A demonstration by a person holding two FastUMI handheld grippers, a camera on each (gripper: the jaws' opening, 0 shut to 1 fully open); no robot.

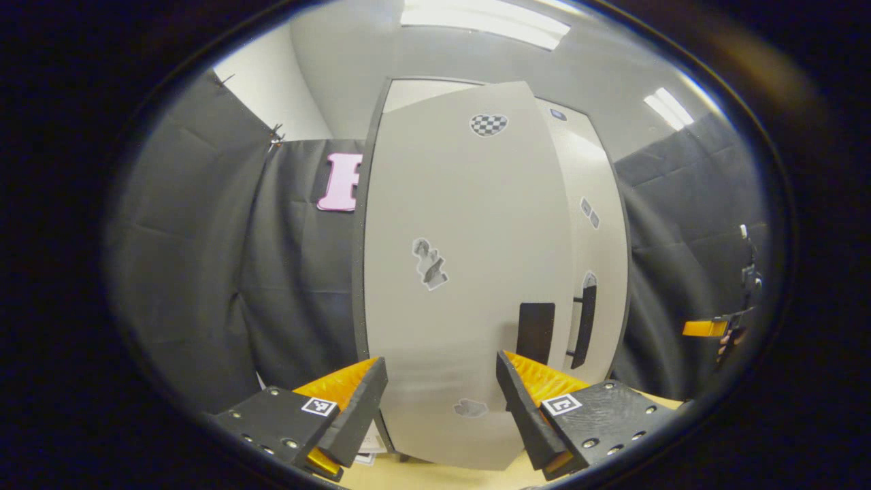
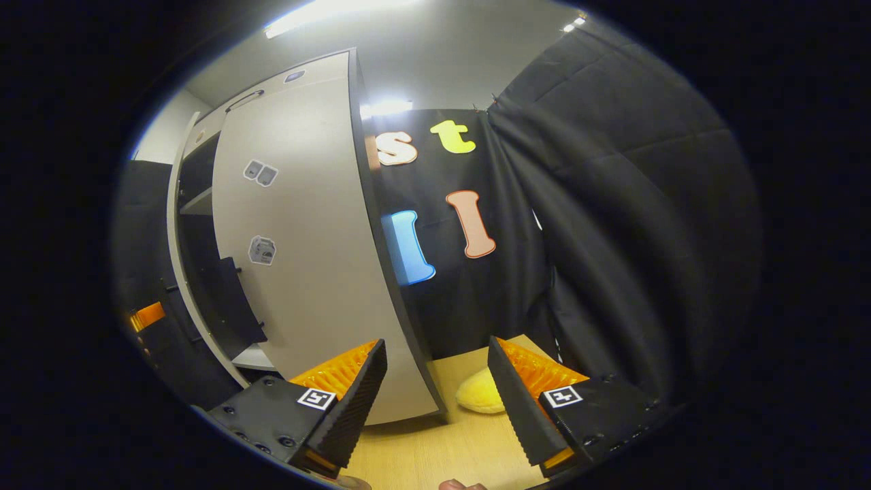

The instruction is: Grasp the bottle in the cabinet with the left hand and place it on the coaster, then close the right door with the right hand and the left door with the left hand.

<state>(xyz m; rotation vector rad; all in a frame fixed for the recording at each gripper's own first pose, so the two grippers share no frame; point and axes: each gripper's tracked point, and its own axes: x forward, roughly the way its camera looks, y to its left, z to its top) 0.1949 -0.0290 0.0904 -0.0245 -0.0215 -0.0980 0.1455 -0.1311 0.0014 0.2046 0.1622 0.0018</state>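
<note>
Cabinet doors differ by view: the left door (image 1: 469,286) spans the centre of the left gripper view just beyond the spread, empty left gripper (image 1: 442,401). The right gripper view has the right door (image 2: 306,272) left of centre, its edge between the spread right gripper (image 2: 435,395), a yellow object (image 2: 480,395) on the wooden tabletop (image 2: 435,449), black cloth behind.
</note>
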